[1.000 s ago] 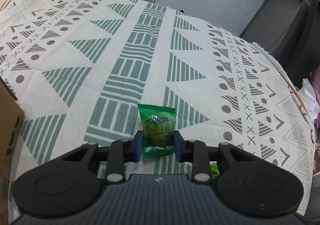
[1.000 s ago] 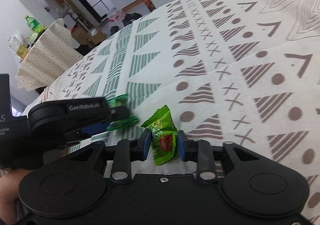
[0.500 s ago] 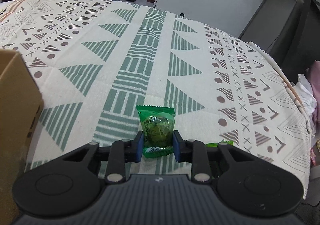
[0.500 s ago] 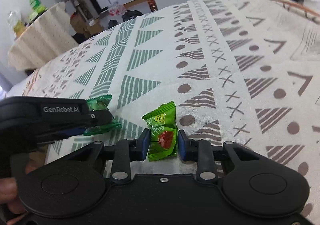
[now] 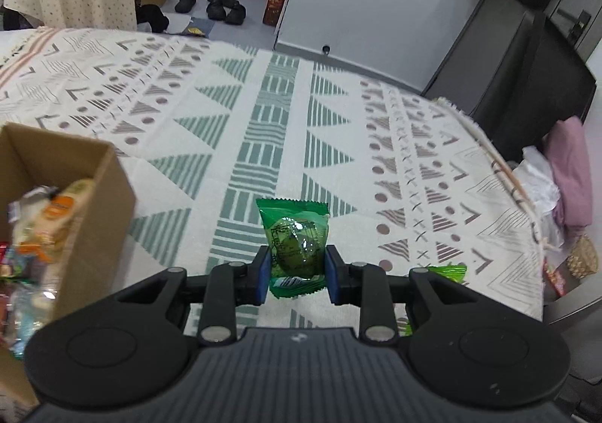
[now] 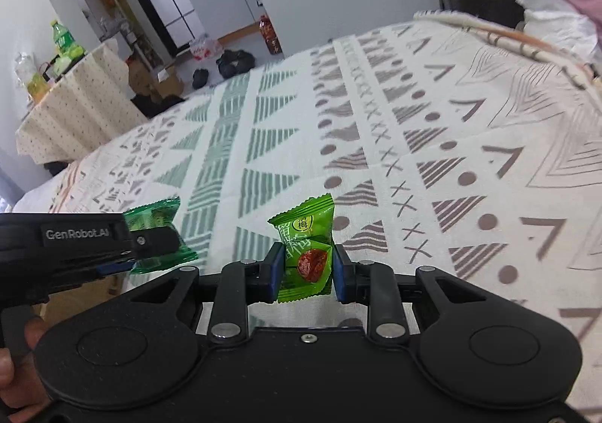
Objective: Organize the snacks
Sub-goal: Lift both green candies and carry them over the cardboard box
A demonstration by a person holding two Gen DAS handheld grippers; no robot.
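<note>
My left gripper [image 5: 297, 274] is shut on a dark green candy packet [image 5: 295, 235], held above the patterned tablecloth [image 5: 263, 144]. In the right wrist view that same left gripper [image 6: 124, 253] shows at the left edge with its dark green candy packet [image 6: 158, 212]. My right gripper [image 6: 306, 270] is shut on a light green plum candy packet [image 6: 306, 246] with a red fruit picture, also lifted off the cloth. An open cardboard box [image 5: 101, 197] holding several snack packs [image 5: 41, 220] stands at the left in the left wrist view. The light green plum packet [image 5: 449, 269] peeks out behind my left gripper's right arm.
The tablecloth [image 6: 414, 144] spreads wide ahead of both grippers. Beyond the table edge lie shoes [image 5: 222, 7] on the floor and a second covered table [image 6: 71, 114] with bottles. A dark cabinet [image 5: 519, 84] and pink fabric [image 5: 568, 175] sit at the right.
Both grippers have risen off the cloth with their candy packets. The left wrist view has swung so the cardboard box and its snacks have come into sight at the left.
</note>
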